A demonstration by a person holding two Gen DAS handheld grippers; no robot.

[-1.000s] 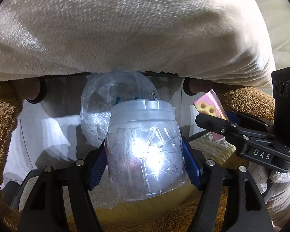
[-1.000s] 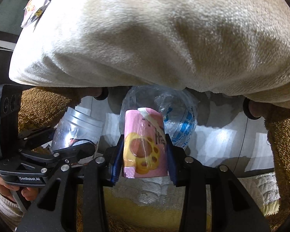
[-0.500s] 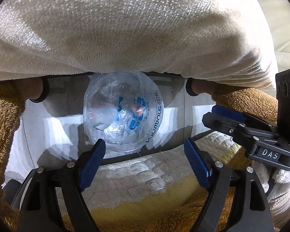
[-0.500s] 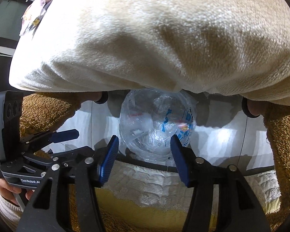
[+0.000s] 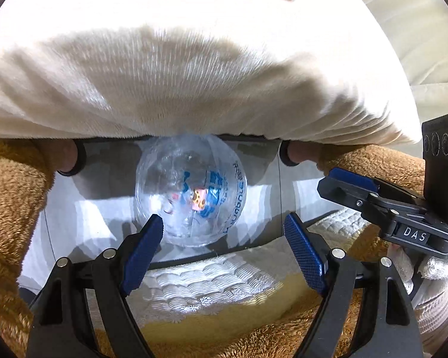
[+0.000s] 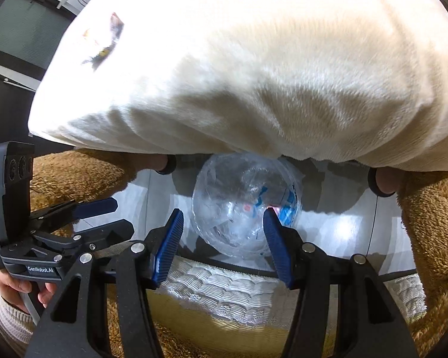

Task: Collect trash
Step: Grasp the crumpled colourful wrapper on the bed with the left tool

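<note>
I judge the drop-off step is just about finished: both my tools are empty and point down over the round clear plastic trash bag with blue print (image 5: 191, 194), which sits on the pale floor below the edge of the seat, between 2 furniture legs. A small pink and orange wrapper (image 5: 198, 203) shows through its mouth, lying inside.

My left gripper (image 5: 224, 235) has its blue-padded jaws spread wide with nothing between them. My right gripper (image 6: 222, 232) is likewise spread and bare, framing the bag's mouth. The 2 tools are side by side, each tilted forward and downward past the white quilted cover (image 6: 224, 283).

Next I would look for more litter; a crumpled printed wrapper (image 6: 104, 41) on the cream fleece blanket (image 6: 283, 74) seems a likely target, calling for a lift and reach upward.
</note>
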